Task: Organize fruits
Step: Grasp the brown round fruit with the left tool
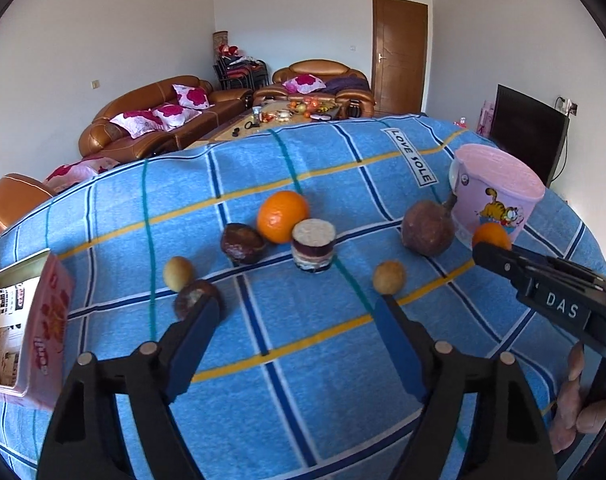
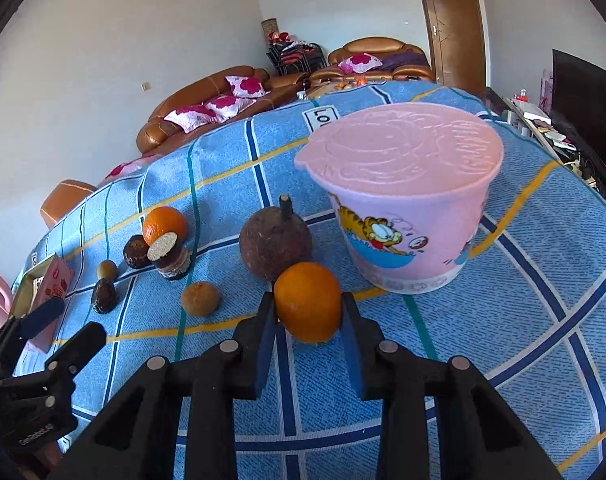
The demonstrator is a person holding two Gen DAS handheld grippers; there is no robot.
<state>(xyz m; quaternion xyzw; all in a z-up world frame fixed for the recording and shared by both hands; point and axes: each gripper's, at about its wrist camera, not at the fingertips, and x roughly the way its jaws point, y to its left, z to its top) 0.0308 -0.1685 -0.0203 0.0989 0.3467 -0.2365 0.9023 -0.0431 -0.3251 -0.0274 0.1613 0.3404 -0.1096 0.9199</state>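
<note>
In the right wrist view my right gripper [image 2: 307, 309] is shut on an orange [image 2: 307, 294], just in front of a pink lidded bucket [image 2: 407, 208] and a big brown round fruit [image 2: 275, 248]. My left gripper [image 1: 297, 302] stands open with only the blue checked cloth [image 1: 303, 360] between its fingers. A small dark fruit [image 1: 191, 300] lies at its left fingertip and a small tan fruit [image 1: 389, 278] at its right one. Beyond them lie a second orange [image 1: 283, 216], a dark wrinkled fruit [image 1: 243, 243] and a cut purple-and-white chunk [image 1: 314, 246].
A pink tin box [image 1: 43, 320] stands open at the table's left edge, with another small tan fruit [image 1: 178, 273] near it. The right gripper [image 1: 489, 246] and a hand [image 1: 571, 400] reach in from the right. Brown sofas [image 1: 151, 120] and a door lie beyond the table.
</note>
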